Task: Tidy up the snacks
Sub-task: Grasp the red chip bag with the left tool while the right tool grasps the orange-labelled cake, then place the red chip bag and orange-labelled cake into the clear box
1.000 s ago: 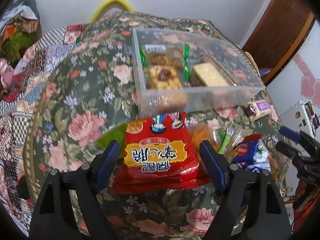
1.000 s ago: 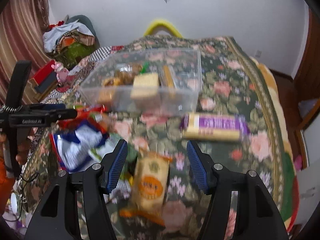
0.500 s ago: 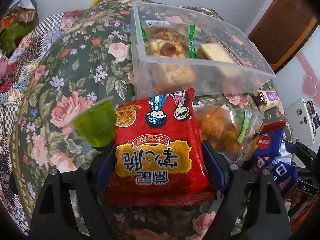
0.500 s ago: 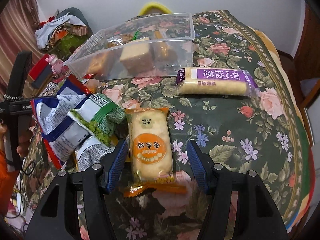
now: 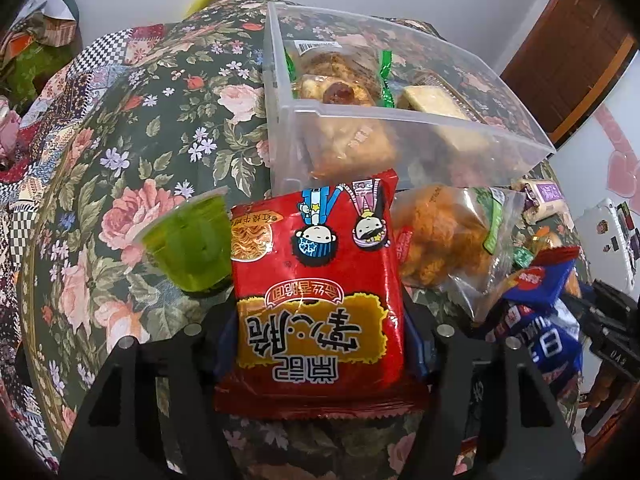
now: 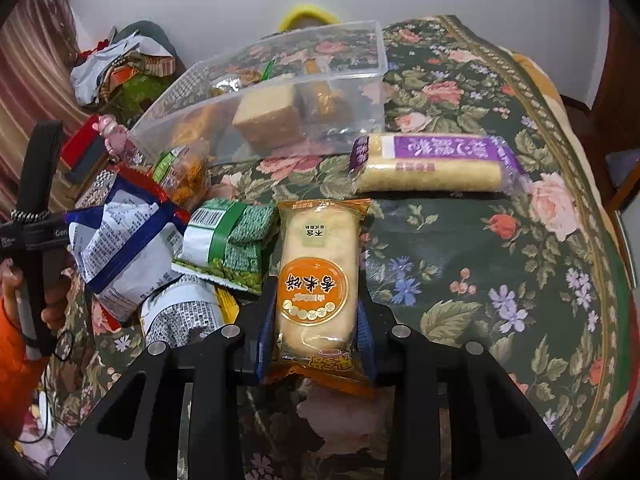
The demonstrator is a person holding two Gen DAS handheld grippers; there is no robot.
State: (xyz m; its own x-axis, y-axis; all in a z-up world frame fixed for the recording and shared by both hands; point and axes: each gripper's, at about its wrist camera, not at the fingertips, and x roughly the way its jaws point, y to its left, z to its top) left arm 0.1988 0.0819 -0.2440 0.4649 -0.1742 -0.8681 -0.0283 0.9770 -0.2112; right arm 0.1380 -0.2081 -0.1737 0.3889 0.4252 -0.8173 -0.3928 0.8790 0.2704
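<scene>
My left gripper [image 5: 318,336] is shut on a red noodle-snack packet [image 5: 316,280] just in front of the clear plastic bin [image 5: 400,120], which holds several wrapped pastries. My right gripper [image 6: 316,316] is shut on an orange rice-cracker packet [image 6: 318,276] lying on the floral tablecloth. The bin also shows in the right wrist view [image 6: 280,80], beyond the packet.
A green jelly cup [image 5: 186,248] and a bag of fried snacks [image 5: 448,240] flank the red packet. A purple-wrapped cracker roll [image 6: 436,164], a green pea packet [image 6: 228,244] and blue-and-white bags [image 6: 124,244] lie on the table. Clutter lies beyond the table's left edge.
Both grippers moved forward and down onto their packets and closed on them. The left one went from open around the red packet to gripping it; the right likewise on the orange packet.
</scene>
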